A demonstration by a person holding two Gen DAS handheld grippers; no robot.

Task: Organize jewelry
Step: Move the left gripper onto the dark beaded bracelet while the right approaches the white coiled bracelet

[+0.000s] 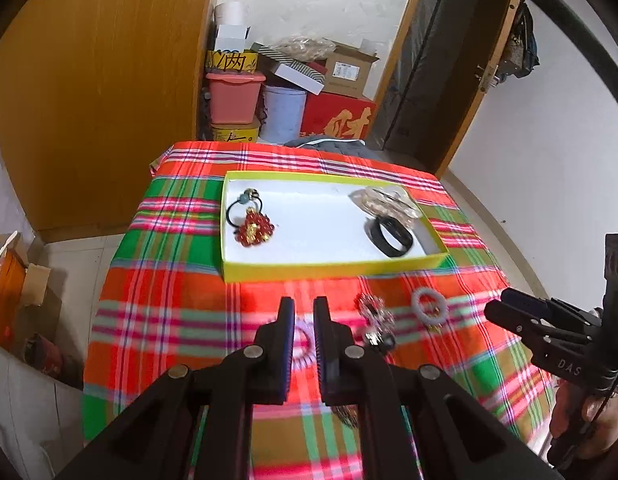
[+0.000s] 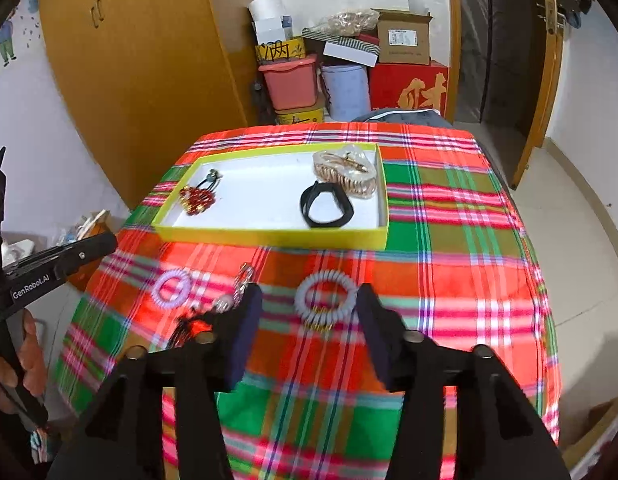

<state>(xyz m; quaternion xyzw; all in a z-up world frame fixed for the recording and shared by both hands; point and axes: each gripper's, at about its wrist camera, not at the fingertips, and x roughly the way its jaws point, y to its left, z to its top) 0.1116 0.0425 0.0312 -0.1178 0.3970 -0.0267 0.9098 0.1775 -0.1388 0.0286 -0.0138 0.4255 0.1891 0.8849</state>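
Plaid cloth (image 2: 449, 240) in red, green and pink covers the table, and its far edge runs just short of stacked boxes and tubs (image 1: 285, 92) against the white wall. On the far half sits my yellow-rimmed tray (image 2: 269, 237), long side toward me, its right wall well in from the cloth's right edge, so a broad bare strip lies there. Inside it lie a red bead cluster on a black cord (image 2: 197, 198) at the left, and a black band (image 2: 327, 204) beside a bagged gold piece (image 2: 347, 174) at the right; its white middle is bare. Near me, loose on the cloth, are a white coil ring (image 2: 327, 298), a lilac coil ring (image 2: 171, 288) and a sparkly trinket (image 1: 373, 312) between them. My right gripper (image 2: 309, 312) hangs above the white ring with jaws apart, nothing pinched. My left gripper (image 1: 304, 316) has its jaws almost together, empty, above the lilac ring. A wooden wardrobe (image 1: 109, 100) stands beyond the left edge.
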